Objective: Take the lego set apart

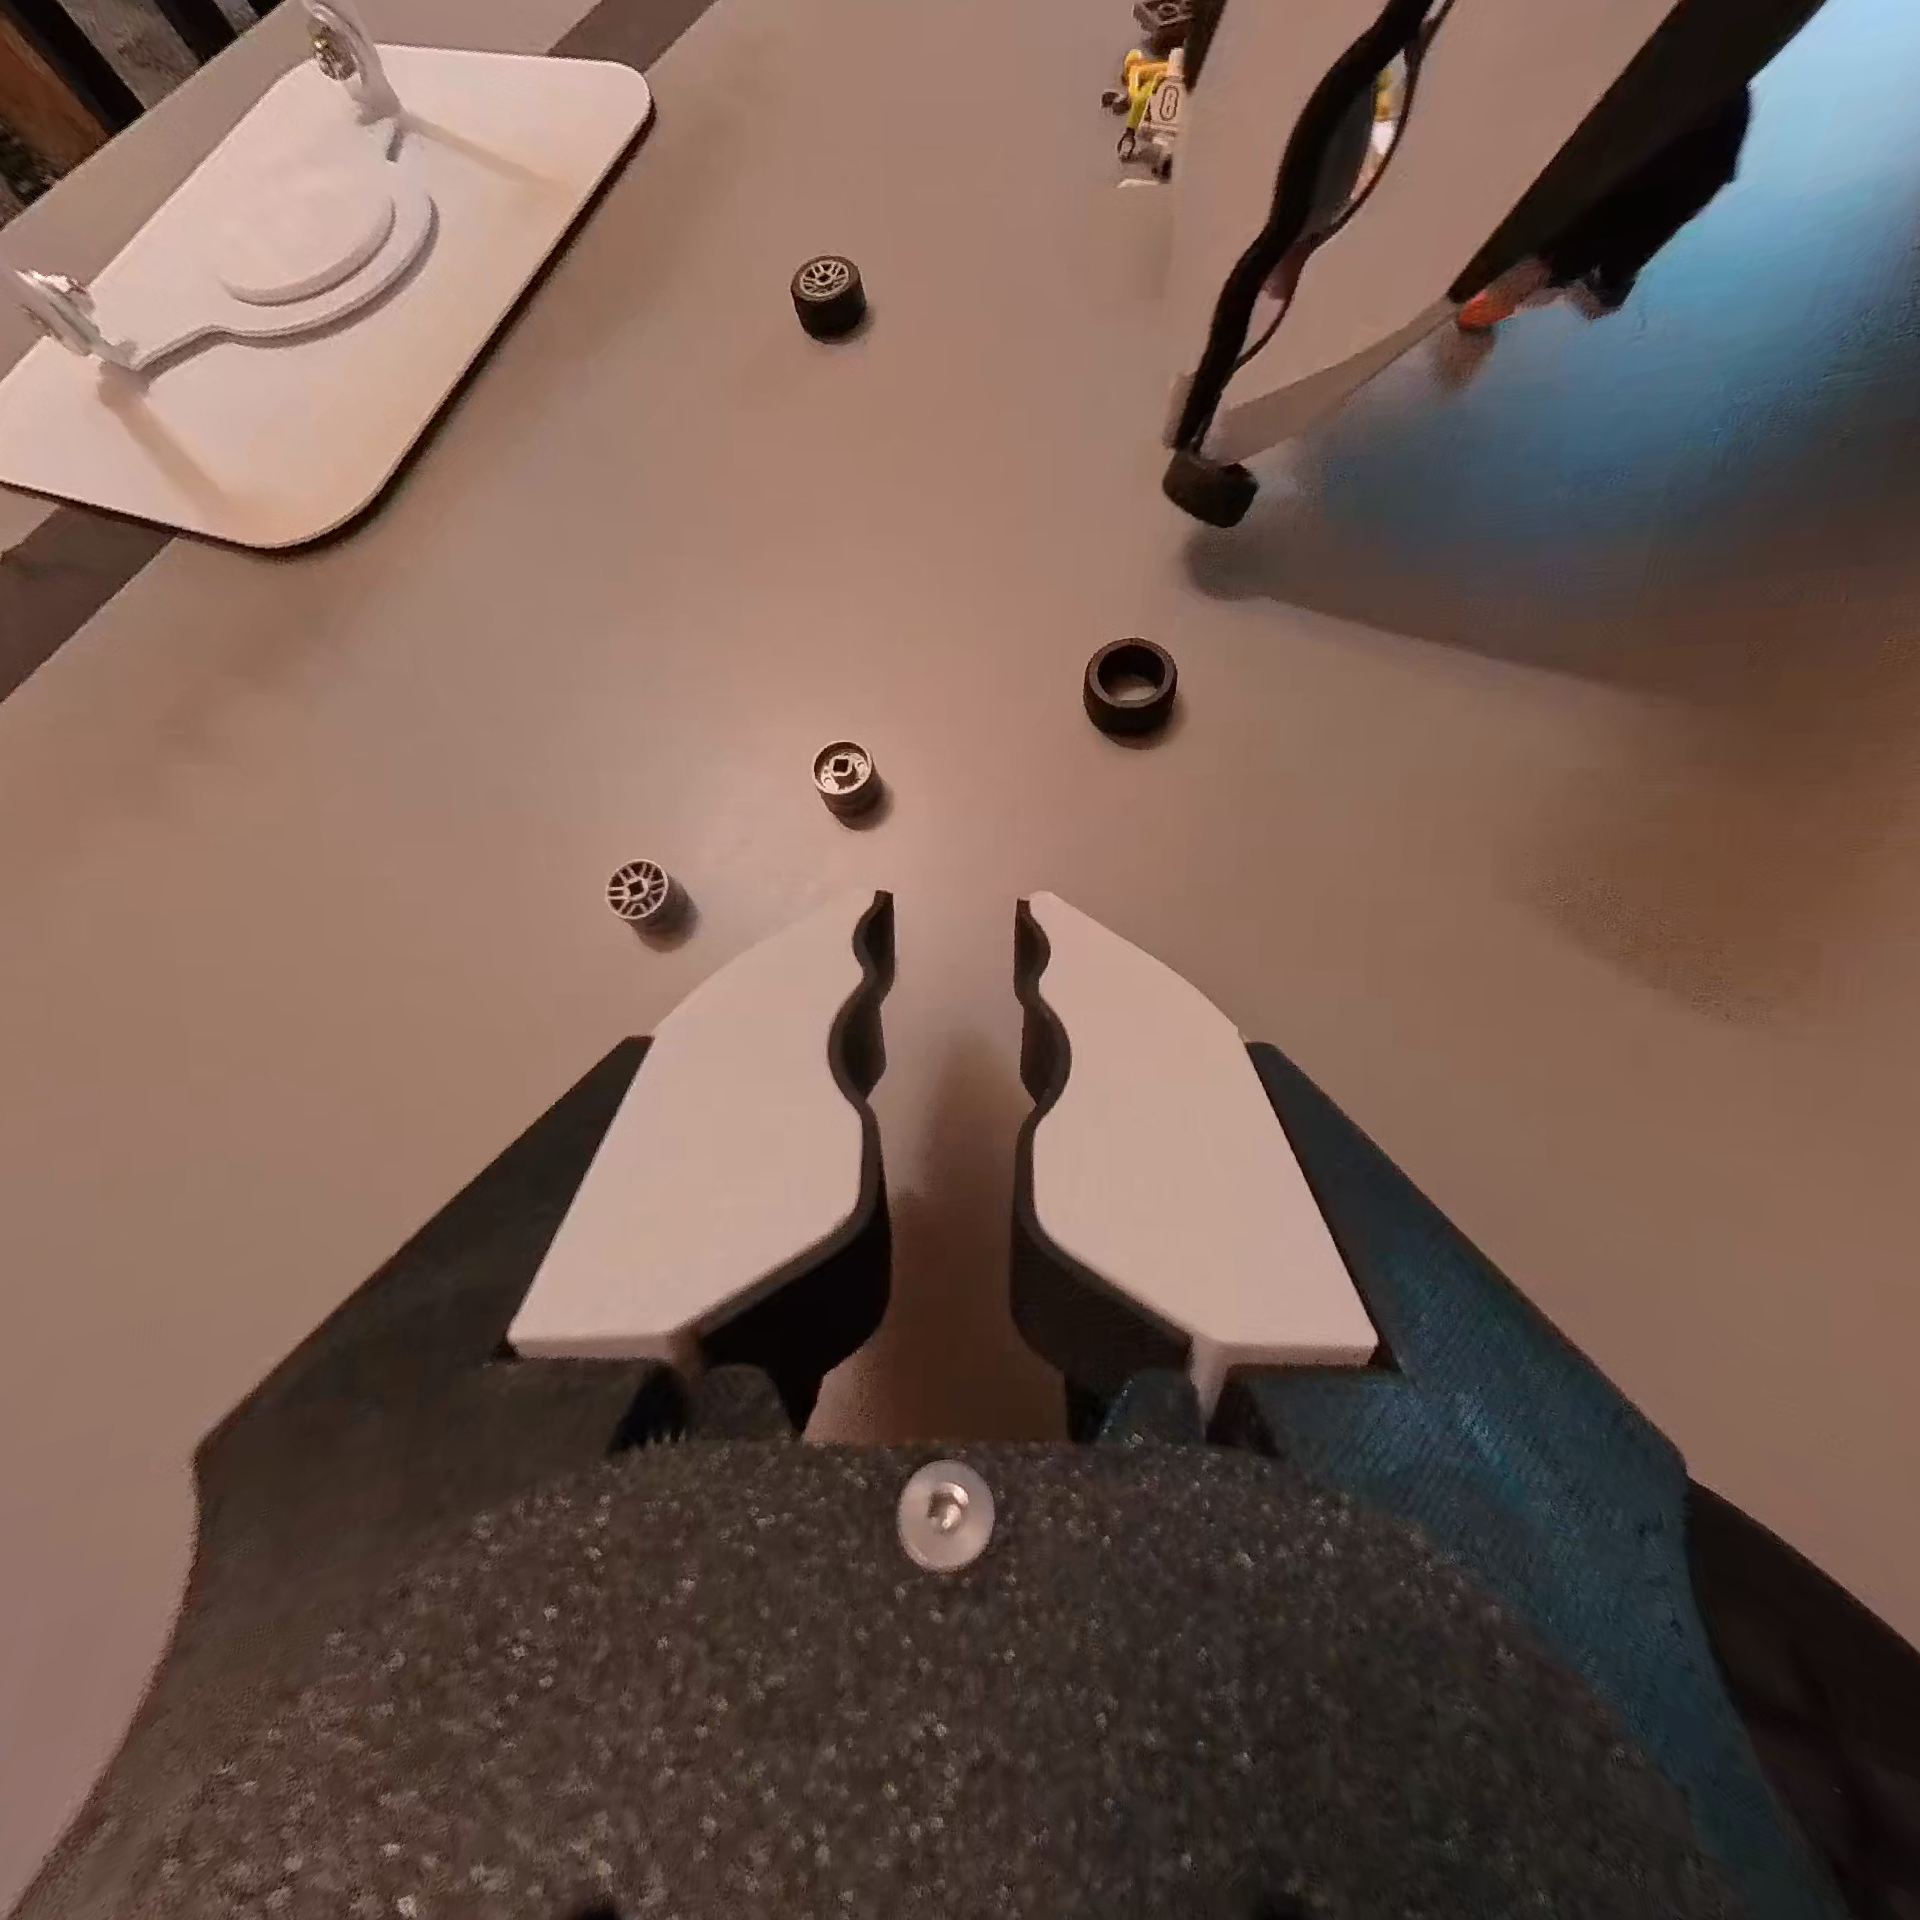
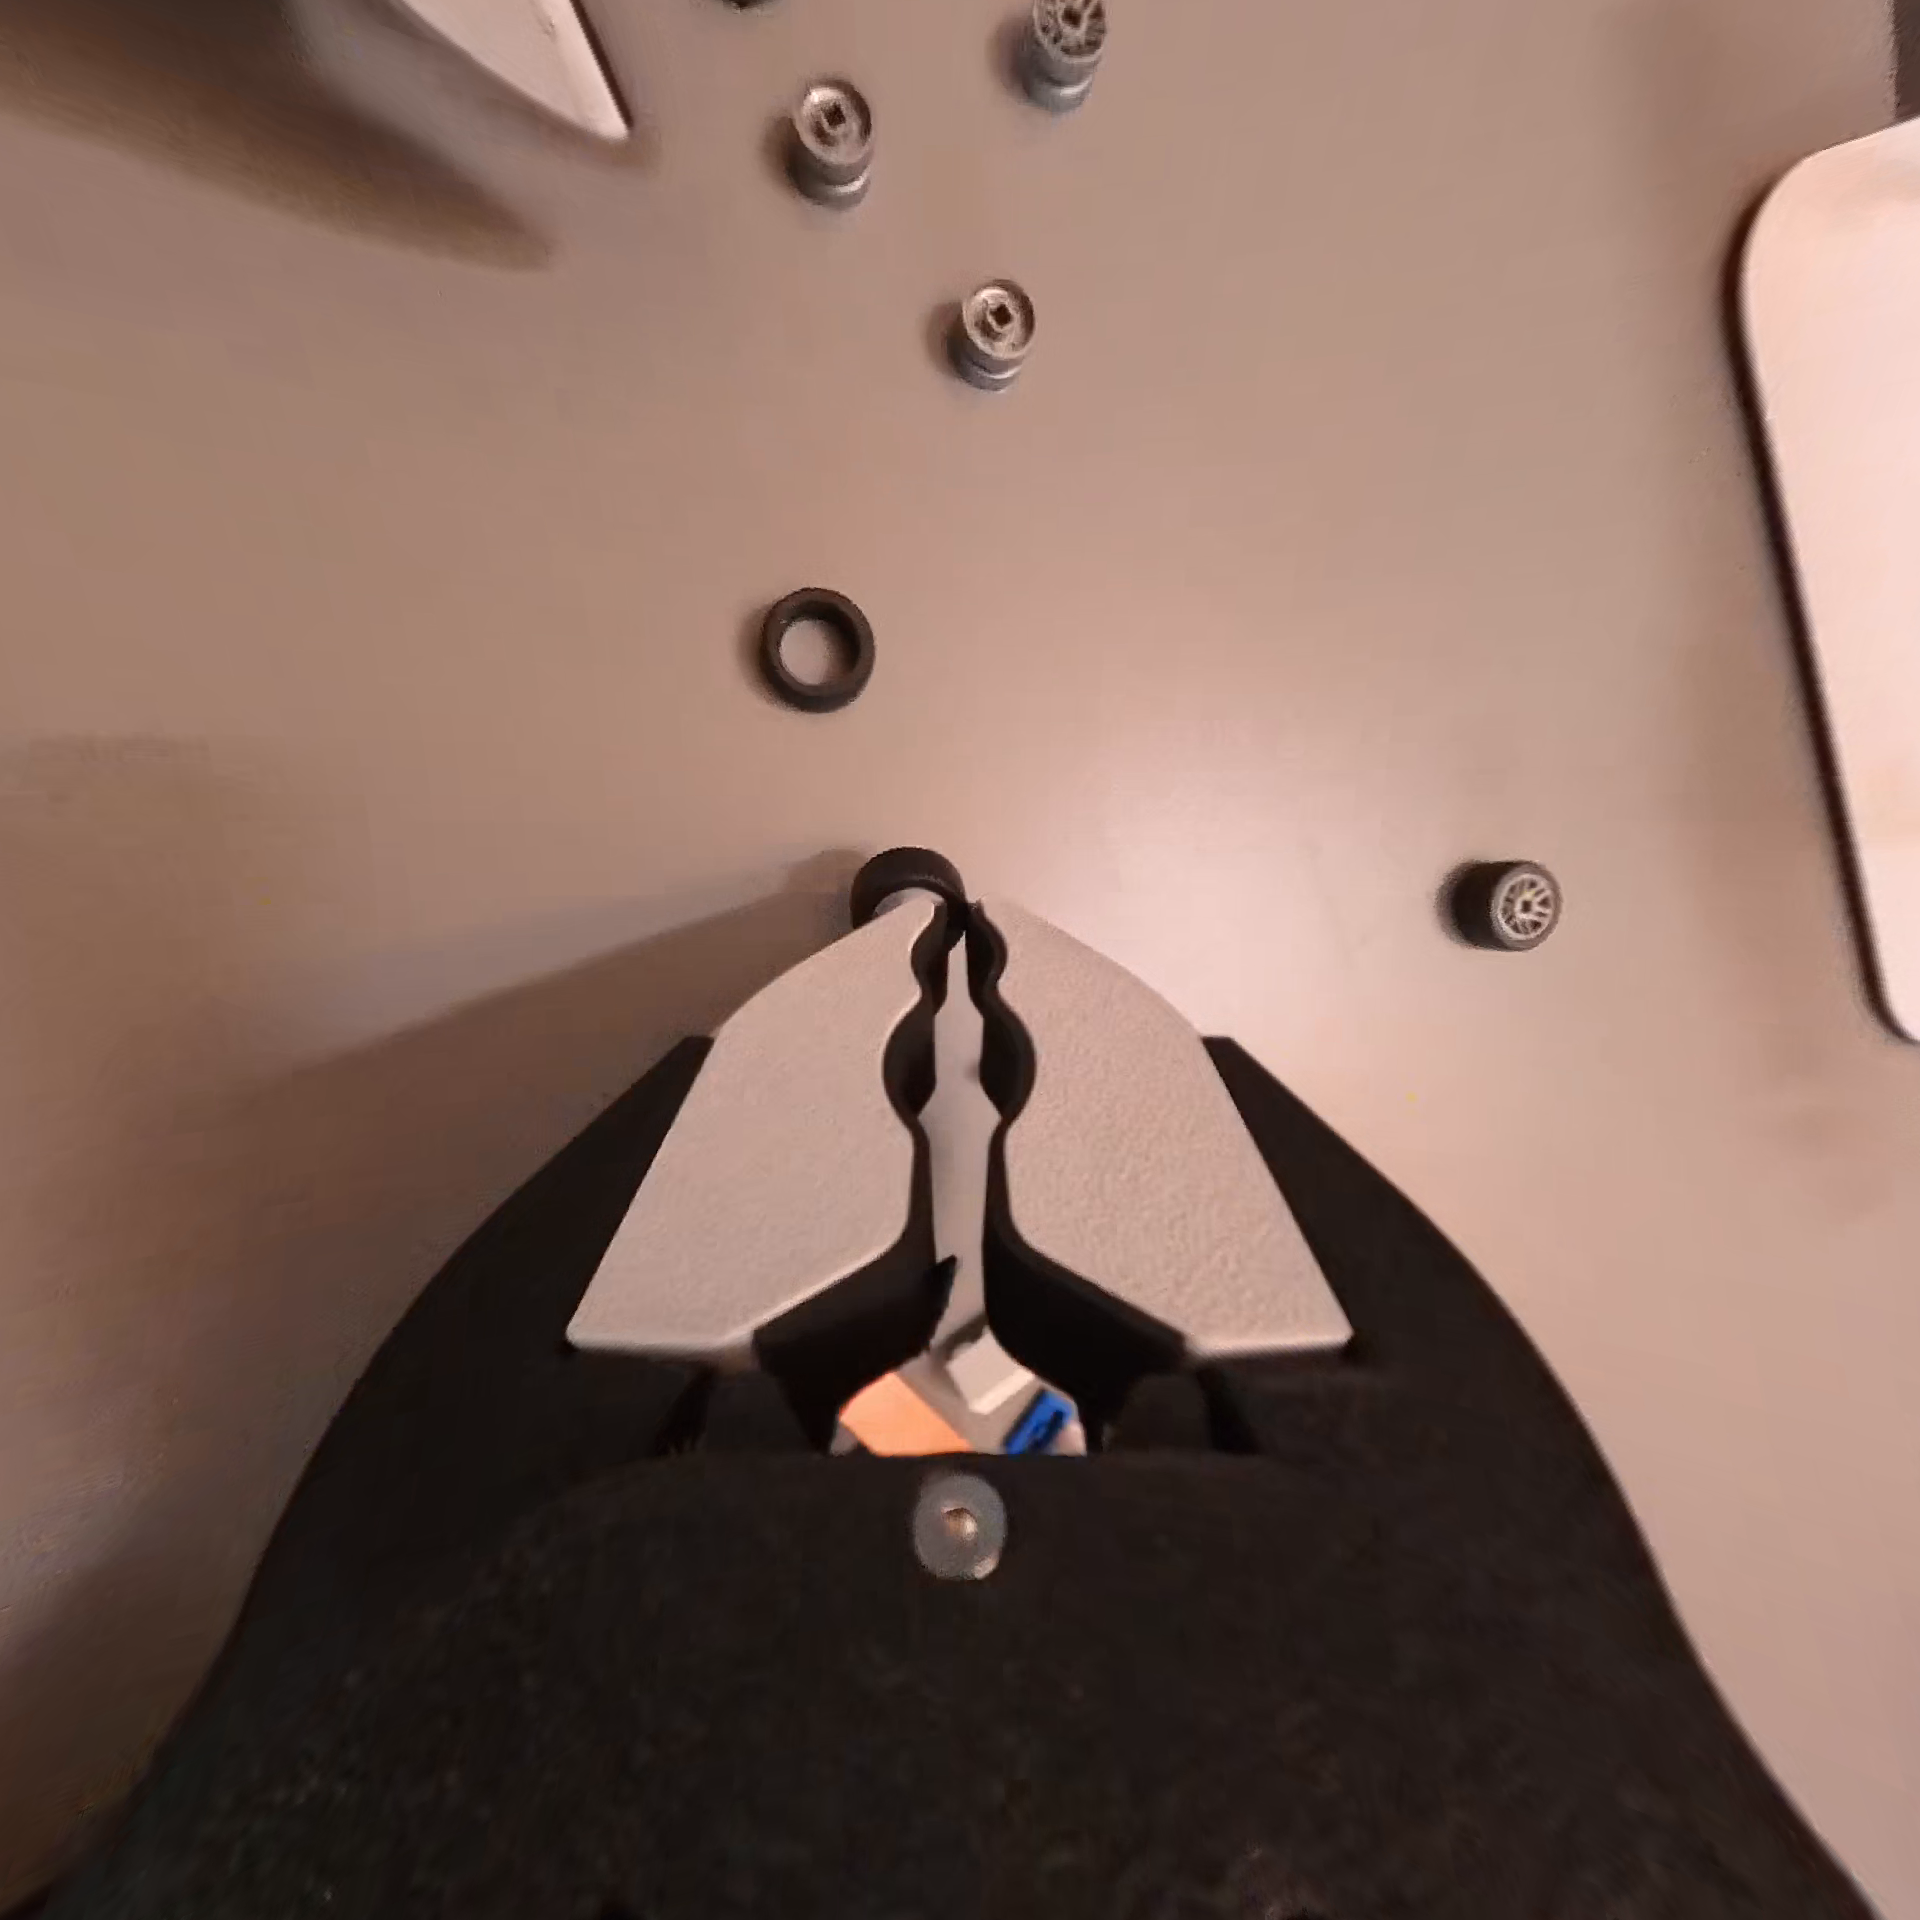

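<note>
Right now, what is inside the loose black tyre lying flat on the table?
Nothing: the loose black tyre is an empty ring, bare table showing through its hole. Three grey hubs lie apart from it.

The left gripper is held low and level, its two fingers apart with a clear gap between them. The right gripper points steeply down, its fingertips pressed together on a black tyre
</note>
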Tool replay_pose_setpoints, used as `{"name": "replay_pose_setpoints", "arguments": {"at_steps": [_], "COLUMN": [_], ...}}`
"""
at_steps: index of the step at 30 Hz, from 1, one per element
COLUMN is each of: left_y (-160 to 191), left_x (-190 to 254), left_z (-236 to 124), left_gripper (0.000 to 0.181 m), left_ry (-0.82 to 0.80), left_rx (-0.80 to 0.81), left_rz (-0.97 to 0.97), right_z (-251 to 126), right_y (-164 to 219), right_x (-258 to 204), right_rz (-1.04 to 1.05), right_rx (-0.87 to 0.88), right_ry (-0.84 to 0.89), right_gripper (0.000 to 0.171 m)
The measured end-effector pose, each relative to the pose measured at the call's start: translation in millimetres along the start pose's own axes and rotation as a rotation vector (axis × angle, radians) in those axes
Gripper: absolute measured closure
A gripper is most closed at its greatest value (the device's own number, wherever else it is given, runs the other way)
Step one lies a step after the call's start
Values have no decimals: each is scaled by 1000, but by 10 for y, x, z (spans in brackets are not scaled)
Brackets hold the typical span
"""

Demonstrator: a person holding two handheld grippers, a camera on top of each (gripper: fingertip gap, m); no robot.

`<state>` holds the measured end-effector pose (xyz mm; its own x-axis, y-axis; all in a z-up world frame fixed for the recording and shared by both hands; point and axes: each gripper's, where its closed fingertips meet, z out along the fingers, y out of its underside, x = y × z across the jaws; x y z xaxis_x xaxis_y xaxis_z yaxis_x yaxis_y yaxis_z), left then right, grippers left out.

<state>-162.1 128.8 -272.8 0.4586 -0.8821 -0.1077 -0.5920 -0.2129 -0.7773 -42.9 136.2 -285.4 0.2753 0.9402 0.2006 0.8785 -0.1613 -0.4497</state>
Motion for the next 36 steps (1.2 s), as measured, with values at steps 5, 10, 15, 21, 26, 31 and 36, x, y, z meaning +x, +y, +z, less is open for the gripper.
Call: {"name": "replay_pose_setpoints", "arguments": {"at_steps": [5,10,15,21,26,31,36], "left_y": [1,33,32,8,-95,-331,-524], "left_x": [-9,12,40,66,123,236,391], "left_z": [-17,-5,4,2,-8,-53,-55], "left_gripper": [160,161,161,161,163,171,170], "left_ry": [3,27,32,26,8,-56,-83], "left_rx": [25,33,31,34,54,78,115], "left_rz": [0,-16,-7,9,41,83,72], "right_z": [83,121,65,-238,-361,-53,196], "right_y": [-4,7,-35,72,298,372,249], "right_x": [43,71,85,306,840,1123,1226], "right_rz": [-21,-11,30,132,213,230,233], "right_rx": [-90,-114,-60,89,210,190,187], "right_ry": [-28,-19,-23,47,176,128,51], "right_gripper": [169,164,152,145,146,145,137]}}
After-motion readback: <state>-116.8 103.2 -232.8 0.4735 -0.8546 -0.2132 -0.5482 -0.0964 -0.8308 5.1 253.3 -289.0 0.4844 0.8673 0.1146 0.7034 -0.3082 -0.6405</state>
